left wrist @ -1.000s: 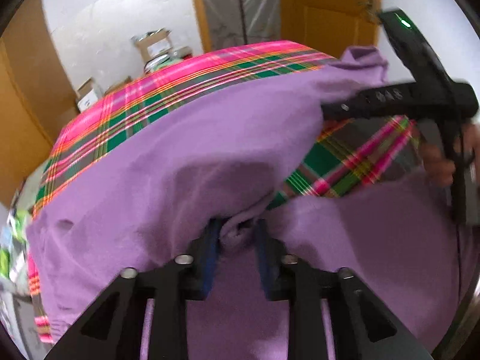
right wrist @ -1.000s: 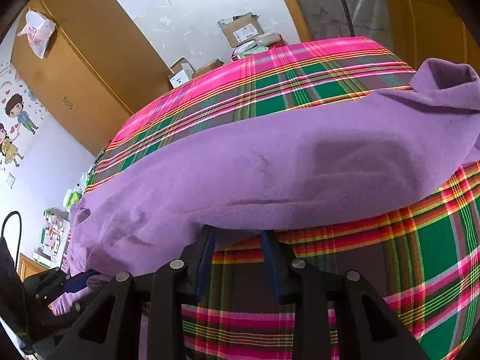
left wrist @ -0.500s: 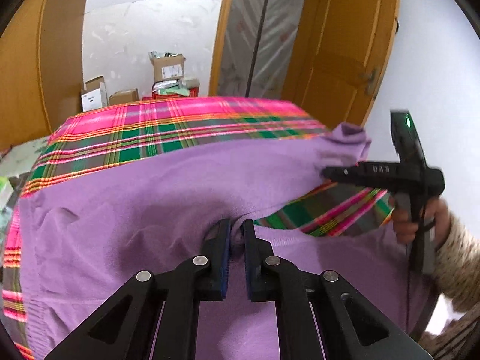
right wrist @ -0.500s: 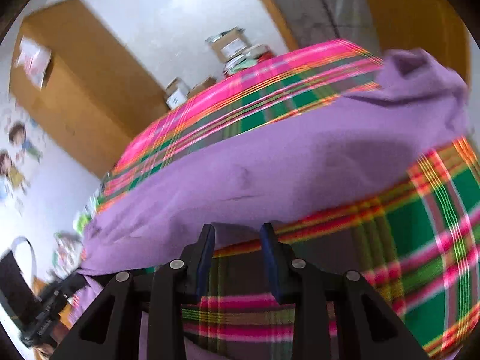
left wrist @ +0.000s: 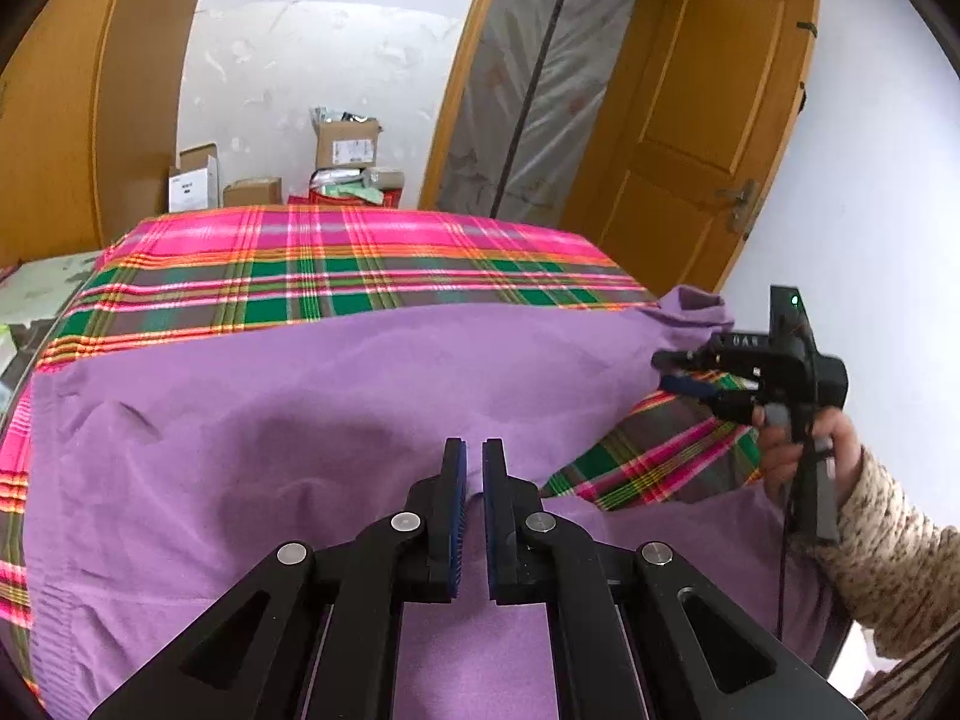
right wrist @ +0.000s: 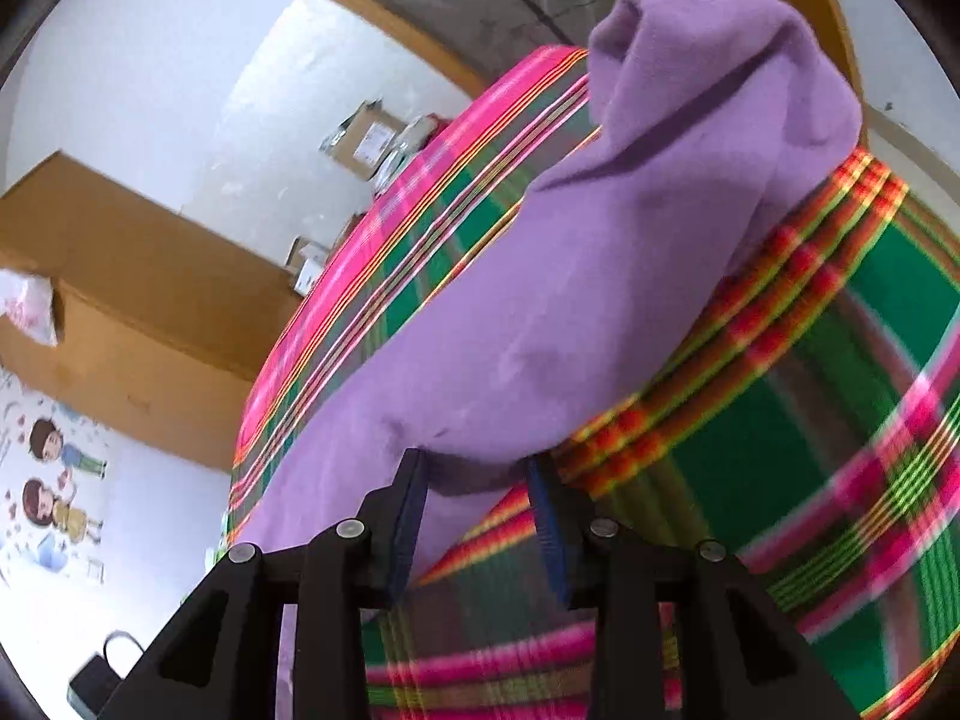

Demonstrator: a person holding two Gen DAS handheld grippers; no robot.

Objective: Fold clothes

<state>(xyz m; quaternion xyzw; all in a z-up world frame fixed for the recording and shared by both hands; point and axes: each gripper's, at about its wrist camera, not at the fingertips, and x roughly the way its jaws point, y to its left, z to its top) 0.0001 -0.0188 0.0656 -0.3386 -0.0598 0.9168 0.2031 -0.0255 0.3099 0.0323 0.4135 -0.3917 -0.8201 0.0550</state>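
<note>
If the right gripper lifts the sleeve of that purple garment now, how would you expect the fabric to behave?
Probably floppy: the purple garment drapes in soft wrinkles over the plaid cloth. The sleeve bunches at its cuff, so it would likely sag either side of the right gripper. Its matte, fleecy surface looks unlikely to slip from the pads.

One purple garment, one plaid cloth, two grippers, left and right, four cardboard boxes, one wooden door

The garment covers the near half of the plaid cloth; the far half lies bare. Boxes and a door stand beyond it.
</note>
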